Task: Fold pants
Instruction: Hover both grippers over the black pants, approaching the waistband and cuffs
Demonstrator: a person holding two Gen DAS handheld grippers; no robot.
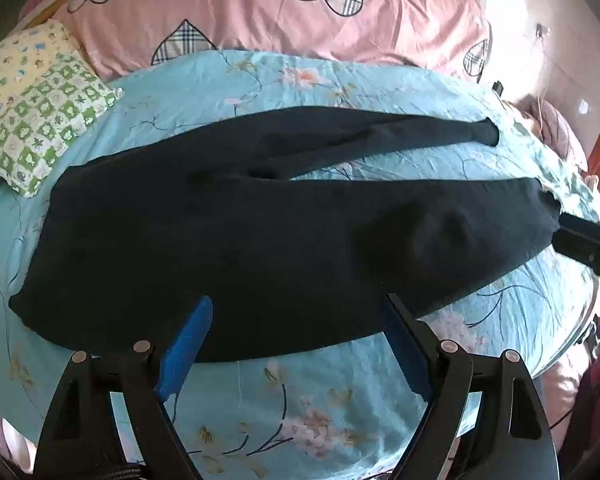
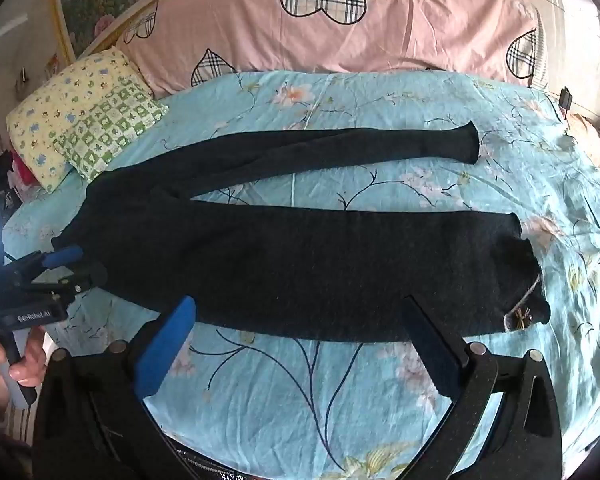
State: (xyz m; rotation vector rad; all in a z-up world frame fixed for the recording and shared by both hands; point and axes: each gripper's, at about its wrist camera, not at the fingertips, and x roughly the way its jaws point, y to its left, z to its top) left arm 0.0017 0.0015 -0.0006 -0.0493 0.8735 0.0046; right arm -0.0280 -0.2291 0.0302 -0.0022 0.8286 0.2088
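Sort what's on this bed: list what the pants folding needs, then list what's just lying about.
For the job:
black pants, spread flat
left gripper, open
right gripper, open
blue floral sheet, the folding surface

Lying about:
yellow and green patterned pillow
pink quilt with plaid hearts

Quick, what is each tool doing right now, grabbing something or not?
Left tool: open, holding nothing, above the black pants.
Right tool: open, holding nothing.

the bed (image 2: 300,380), in a blue floral sheet, is carrying black pants (image 2: 300,264) lying flat at centre, a patterned pillow (image 2: 80,128) at ten o'clock, and a pink quilt (image 2: 340,20) at twelve o'clock.
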